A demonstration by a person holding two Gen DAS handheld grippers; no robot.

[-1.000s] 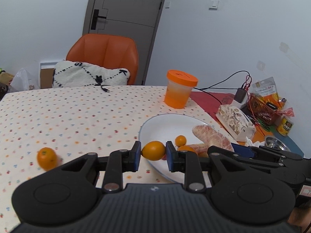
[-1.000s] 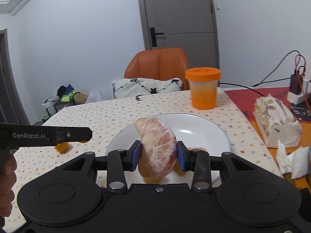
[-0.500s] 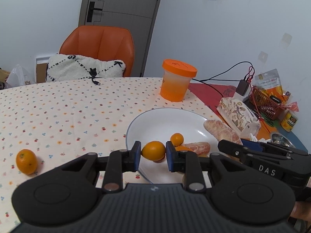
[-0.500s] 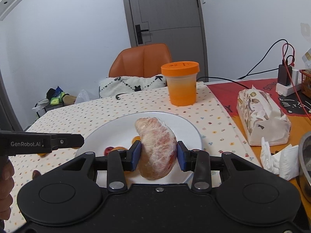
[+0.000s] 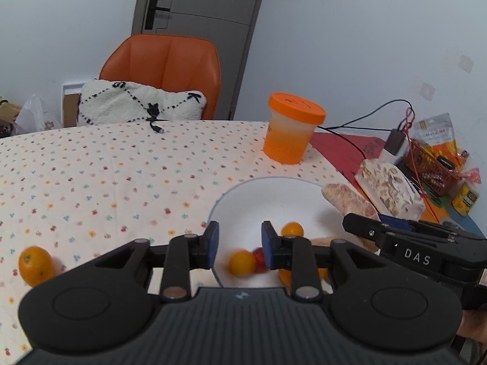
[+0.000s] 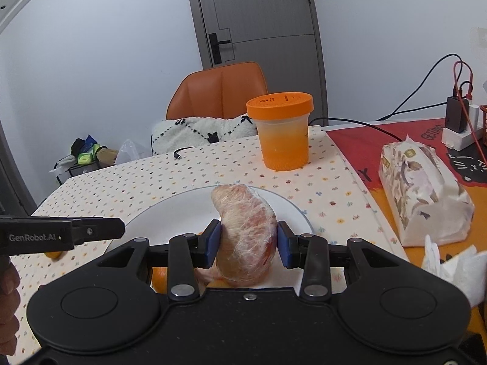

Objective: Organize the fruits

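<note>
- Fruit first: your left gripper [image 5: 238,245] stands apart and empty over the white plate [image 5: 274,191]; a small orange [image 5: 242,262] lies blurred on the plate below the gap.
- Your right gripper [image 6: 247,245] is clamped on the wrapped pomelo wedge [image 6: 245,231], held above the plate's near side.
- One orange [image 5: 36,265] sits apart on the dotted tablecloth [image 5: 106,176], well left of the plate.
- Another small orange [image 5: 292,229] lies on the plate.
</note>
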